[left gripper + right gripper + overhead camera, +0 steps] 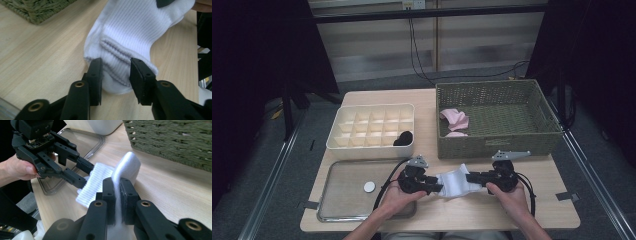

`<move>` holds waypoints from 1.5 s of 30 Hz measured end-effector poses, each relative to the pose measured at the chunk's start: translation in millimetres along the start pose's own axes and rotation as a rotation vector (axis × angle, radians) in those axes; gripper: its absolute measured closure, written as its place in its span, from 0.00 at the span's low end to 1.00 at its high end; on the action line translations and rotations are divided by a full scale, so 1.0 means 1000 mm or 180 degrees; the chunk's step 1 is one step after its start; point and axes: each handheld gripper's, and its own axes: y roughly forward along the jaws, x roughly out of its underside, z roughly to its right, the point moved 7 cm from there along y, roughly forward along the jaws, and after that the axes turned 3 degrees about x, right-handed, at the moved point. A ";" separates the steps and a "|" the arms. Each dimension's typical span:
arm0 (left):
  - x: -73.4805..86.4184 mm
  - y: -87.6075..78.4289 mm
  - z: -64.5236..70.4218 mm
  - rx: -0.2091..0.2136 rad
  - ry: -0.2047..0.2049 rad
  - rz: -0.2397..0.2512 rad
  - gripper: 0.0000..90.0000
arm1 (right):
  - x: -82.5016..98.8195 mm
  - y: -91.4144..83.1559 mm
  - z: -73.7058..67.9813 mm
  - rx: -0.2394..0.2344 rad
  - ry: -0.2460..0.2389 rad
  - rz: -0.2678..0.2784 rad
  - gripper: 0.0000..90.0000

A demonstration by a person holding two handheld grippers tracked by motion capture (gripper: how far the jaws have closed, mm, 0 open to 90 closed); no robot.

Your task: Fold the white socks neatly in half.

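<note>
A white sock lies stretched on the table between both tools. The right hand-held gripper is clamped on one end; the left hand-held gripper straddles the ribbed cuff, jaws apart, not pressing.

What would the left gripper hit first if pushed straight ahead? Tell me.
Probably the white sock: its ribbed end already lies between the left gripper jaws. Beyond it, the right gripper holds the other end.
</note>
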 end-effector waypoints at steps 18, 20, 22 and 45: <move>0.003 0.008 0.008 0.0112 -0.0035 -0.0077 0.77 | -0.012 0.018 -0.023 -0.0159 -0.0122 -0.0093 0.93; 0.004 0.007 0.007 0.0109 -0.0025 -0.0099 0.79 | -0.013 0.019 -0.025 -0.0153 -0.0156 -0.0135 0.93; 0.004 0.008 0.007 0.0118 -0.0040 -0.0056 0.81 | -0.014 0.019 -0.026 -0.0175 -0.0154 -0.0120 0.93; 0.007 0.011 0.007 0.0090 0.0016 -0.0098 0.95 | 0.001 0.043 -0.043 -0.0339 -0.0289 -0.0276 0.90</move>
